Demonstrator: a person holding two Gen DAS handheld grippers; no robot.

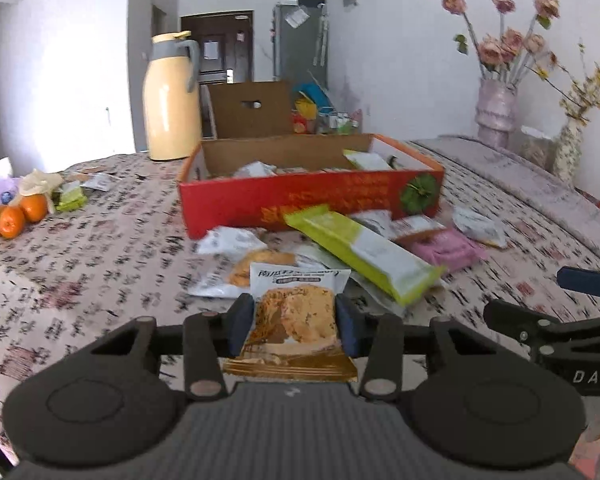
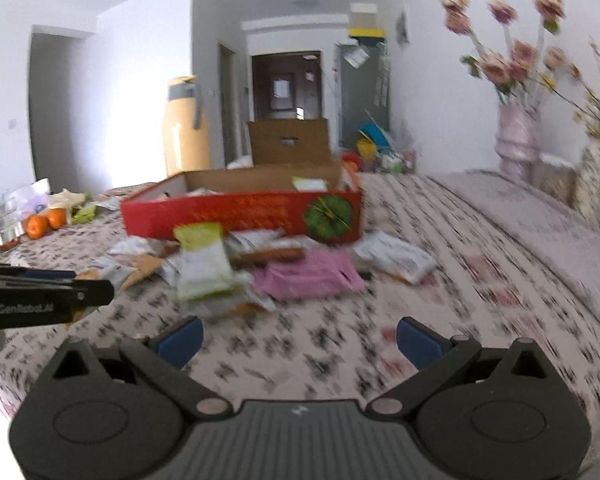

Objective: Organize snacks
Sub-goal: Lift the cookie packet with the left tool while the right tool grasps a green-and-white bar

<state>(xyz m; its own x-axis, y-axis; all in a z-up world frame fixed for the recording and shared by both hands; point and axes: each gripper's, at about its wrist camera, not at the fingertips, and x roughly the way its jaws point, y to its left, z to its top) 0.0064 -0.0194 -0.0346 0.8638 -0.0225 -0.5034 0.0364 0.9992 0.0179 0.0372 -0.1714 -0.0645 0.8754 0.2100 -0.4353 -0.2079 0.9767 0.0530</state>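
Observation:
My left gripper (image 1: 295, 322) is shut on a cake packet (image 1: 294, 320), white at the top with a golden cake printed on it, lifted off the table. Ahead lies a pile of snacks: a long green-and-white packet (image 1: 364, 254), a pink packet (image 1: 446, 252) and several white packets. Behind them stands the open red box (image 1: 300, 200) with several packets inside. My right gripper (image 2: 298, 340) is open with nothing between its blue pads, hovering over the patterned cloth short of the pile (image 2: 260, 264). The red box (image 2: 240, 212) shows in the right wrist view too.
A yellow thermos jug (image 1: 171, 96) stands behind the box at left, a brown carton (image 1: 250, 110) behind it. Oranges (image 1: 18, 214) lie at the far left edge. Vases with flowers (image 1: 496, 110) stand at the back right. A patterned cloth (image 1: 100, 272) covers the table.

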